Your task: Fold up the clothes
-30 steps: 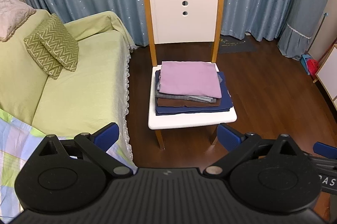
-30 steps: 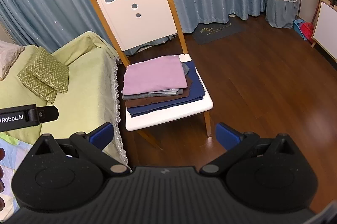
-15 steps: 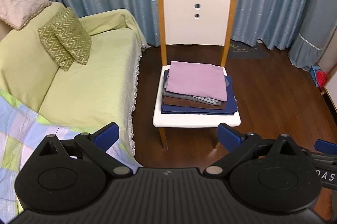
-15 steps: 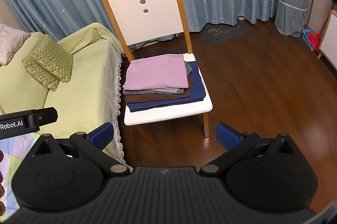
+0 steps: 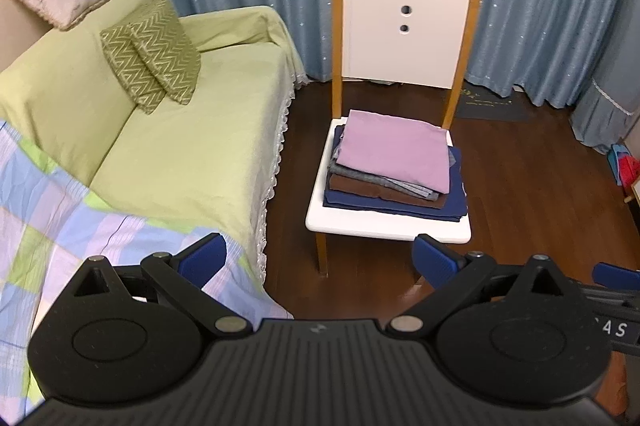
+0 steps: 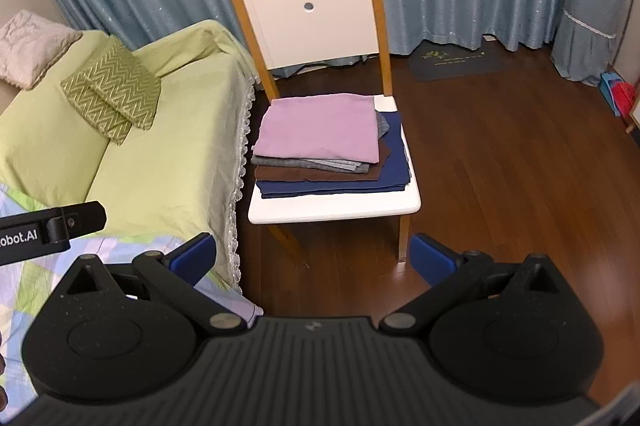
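Both hand-held grippers, left and right, gape empty; I'd pinch the soft checked cloth by its corners.

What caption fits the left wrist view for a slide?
Open left gripper faces a chair stacked with folded clothes, beside a checked garment on the sofa.

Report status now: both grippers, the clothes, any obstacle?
Left gripper open, empty. Right gripper open, empty. Folded clothes stacked on chair. No obstacle.
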Demonstrator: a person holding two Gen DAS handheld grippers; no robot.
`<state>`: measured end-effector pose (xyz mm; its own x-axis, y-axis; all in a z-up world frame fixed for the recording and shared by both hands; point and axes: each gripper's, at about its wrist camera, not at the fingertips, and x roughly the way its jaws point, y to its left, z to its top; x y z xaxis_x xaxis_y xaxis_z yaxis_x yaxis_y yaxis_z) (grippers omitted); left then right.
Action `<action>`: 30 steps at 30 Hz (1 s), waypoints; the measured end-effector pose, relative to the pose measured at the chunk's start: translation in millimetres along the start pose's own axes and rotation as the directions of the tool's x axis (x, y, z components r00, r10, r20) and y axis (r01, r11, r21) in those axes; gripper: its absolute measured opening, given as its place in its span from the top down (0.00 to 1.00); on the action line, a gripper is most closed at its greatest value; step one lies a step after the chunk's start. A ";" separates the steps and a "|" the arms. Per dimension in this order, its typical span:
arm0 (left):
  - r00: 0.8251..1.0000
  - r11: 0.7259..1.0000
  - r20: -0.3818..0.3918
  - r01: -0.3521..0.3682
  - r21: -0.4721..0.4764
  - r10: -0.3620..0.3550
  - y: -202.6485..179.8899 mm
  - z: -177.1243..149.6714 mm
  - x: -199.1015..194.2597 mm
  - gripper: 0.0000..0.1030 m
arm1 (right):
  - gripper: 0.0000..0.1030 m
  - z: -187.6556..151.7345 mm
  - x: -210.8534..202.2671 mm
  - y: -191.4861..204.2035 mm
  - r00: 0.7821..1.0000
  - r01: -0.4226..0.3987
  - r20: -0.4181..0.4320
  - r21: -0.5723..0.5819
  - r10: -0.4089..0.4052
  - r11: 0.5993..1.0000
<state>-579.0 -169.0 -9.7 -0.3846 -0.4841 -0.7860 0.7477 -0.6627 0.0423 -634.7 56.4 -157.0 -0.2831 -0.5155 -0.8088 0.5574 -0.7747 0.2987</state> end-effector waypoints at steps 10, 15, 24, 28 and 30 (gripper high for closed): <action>0.999 1.000 -0.016 -0.030 -0.010 0.030 -0.7 -2.9 1.6 0.02 | 0.01 7.6 15.3 -4.0 0.999 -0.040 -0.038 -0.048 0.038 0.998; 1.000 1.000 -0.027 -0.014 0.019 0.014 -5.1 2.8 7.9 0.02 | 0.01 4.6 27.6 -5.0 0.998 -0.042 -0.058 -0.046 0.039 0.998; 0.999 0.990 -0.021 0.049 0.133 -0.047 -17.8 17.3 19.3 0.02 | 0.01 3.1 34.6 -6.3 0.999 0.005 -0.042 0.016 -0.004 1.000; 0.996 0.979 -0.013 0.087 0.183 -0.086 -14.0 25.7 23.6 0.02 | 0.01 1.9 32.7 2.0 1.000 0.012 0.016 0.053 -0.013 0.999; 0.994 0.973 -0.007 0.105 0.205 -0.106 -10.9 29.9 25.1 0.02 | 0.01 1.4 31.7 6.2 0.999 0.015 0.044 0.072 -0.018 0.997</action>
<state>-613.0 -191.0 -11.4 -0.4578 -0.4071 -0.7904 0.5762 -0.8129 0.0850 -641.3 34.7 -180.0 -0.3274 -0.5173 -0.7907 0.4958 -0.8064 0.3222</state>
